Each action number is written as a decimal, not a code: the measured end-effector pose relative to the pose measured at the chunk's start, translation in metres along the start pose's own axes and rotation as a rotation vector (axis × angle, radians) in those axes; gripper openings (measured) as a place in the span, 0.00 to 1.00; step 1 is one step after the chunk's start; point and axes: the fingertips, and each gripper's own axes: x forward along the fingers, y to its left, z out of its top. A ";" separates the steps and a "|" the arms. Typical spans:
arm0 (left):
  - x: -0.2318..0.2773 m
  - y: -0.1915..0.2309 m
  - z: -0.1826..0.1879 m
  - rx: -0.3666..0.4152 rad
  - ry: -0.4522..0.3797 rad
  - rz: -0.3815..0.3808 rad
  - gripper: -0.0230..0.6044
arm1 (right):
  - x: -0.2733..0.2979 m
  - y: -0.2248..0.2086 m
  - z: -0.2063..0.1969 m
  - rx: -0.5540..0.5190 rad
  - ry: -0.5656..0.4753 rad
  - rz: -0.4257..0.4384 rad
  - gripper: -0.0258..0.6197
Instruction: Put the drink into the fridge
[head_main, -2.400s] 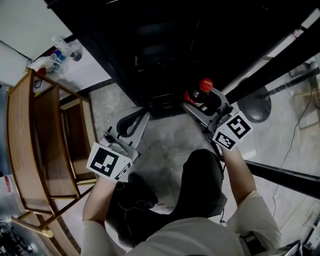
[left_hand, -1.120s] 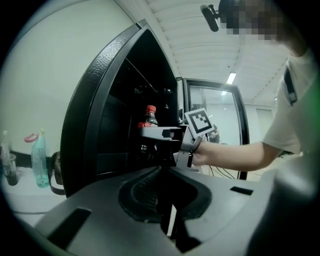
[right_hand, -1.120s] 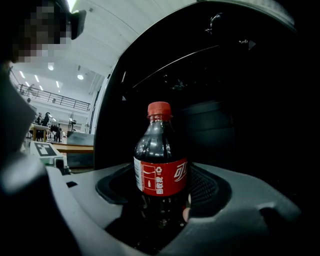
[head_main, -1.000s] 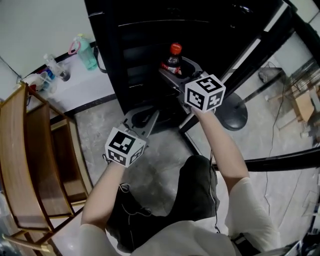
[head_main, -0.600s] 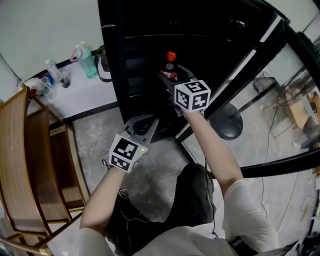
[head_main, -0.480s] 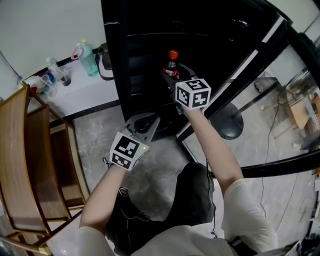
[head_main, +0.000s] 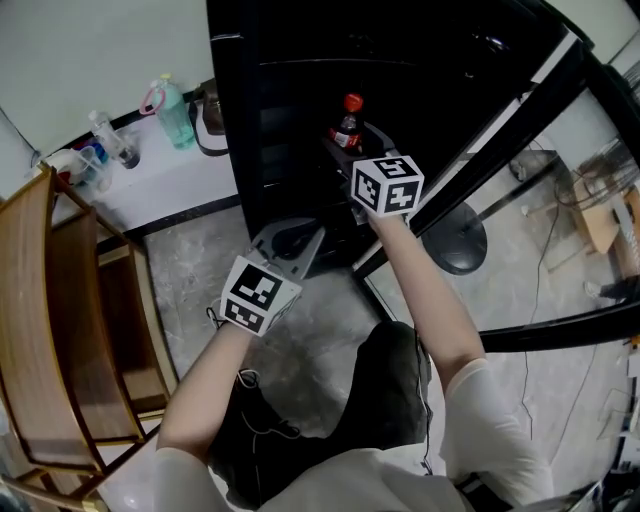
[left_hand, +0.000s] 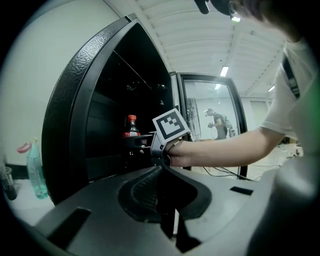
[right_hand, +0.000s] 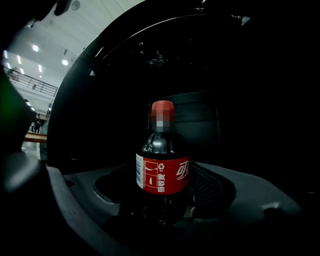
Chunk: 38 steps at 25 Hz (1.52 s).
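Drink (right_hand: 162, 172) base probably in shadow

Inside the fridge (head_main: 285, 90), the cola bottle (right_hand: 162, 175) stands upright between the right gripper's (right_hand: 162, 192) fingers (right_hand: 207, 186), whose jaws have just been opening. The left gripper (head_main: 295, 235) hangs outside the fridge, left of those fingers.

Wooden rack (head_main: 50, 290) at left, on grey floor (head_main: 200, 250). Green bottle (head_main: 173, 112) on white ledge (head_main: 165, 172), near clear bottles (head_main: 105, 140). Round black base (head_main: 455, 240) at right.
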 end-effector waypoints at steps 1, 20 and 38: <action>0.000 0.000 0.003 0.001 -0.007 -0.003 0.06 | 0.000 0.000 0.000 -0.008 0.005 0.003 0.59; 0.003 -0.007 -0.001 0.100 -0.054 -0.020 0.06 | -0.053 0.026 0.014 -0.018 -0.070 0.048 0.62; 0.018 0.004 0.011 0.049 -0.075 0.010 0.06 | -0.101 0.027 -0.006 -0.015 -0.111 0.050 0.26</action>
